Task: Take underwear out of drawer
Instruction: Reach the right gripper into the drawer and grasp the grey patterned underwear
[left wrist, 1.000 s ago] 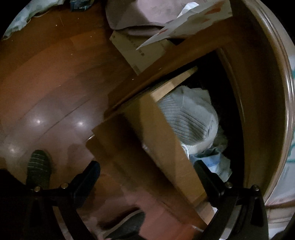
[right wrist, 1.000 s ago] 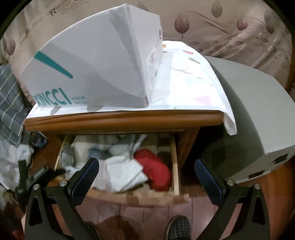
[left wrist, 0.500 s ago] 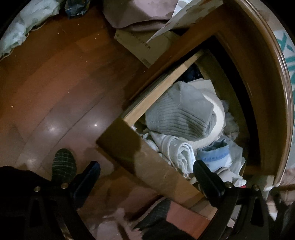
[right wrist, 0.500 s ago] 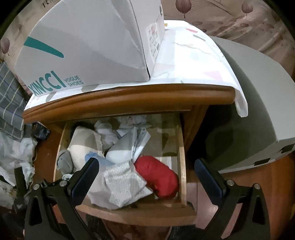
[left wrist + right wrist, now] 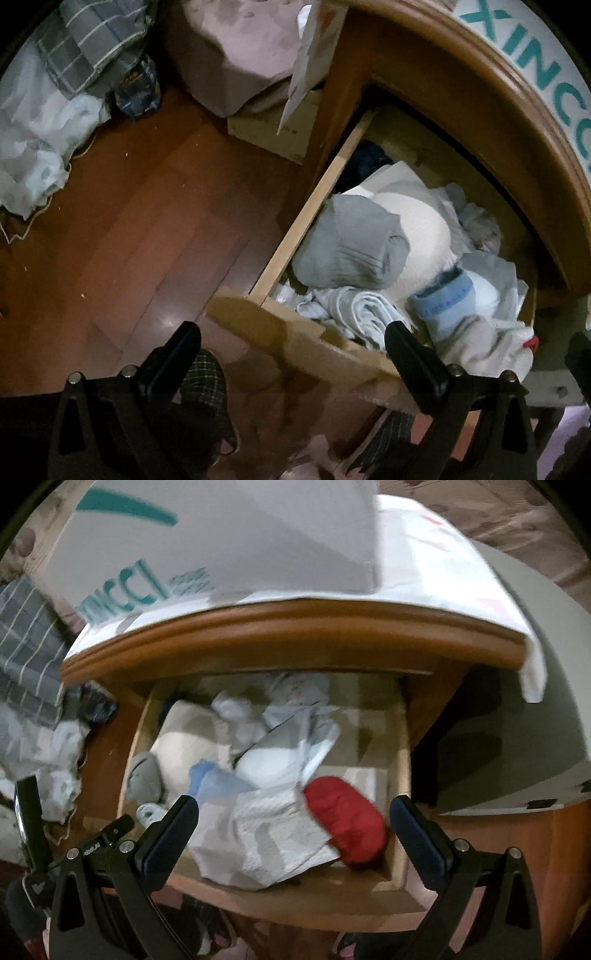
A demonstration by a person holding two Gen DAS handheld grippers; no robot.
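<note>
Dim bedroom, wood floor (image 5: 155,221), nightstand; drawer (image 5: 295,904) stood pulled out for access. My right tool (image 5: 291,834) hung spread above drawer's front edge, empty. Left tool (image 5: 291,354) spread too, over front-left corner. Underwear heap (image 5: 258,834) filled drawer's left and front; red roll (image 5: 347,827) by right wall. Box (image 5: 221,535) on top read "…NCCI".
</note>
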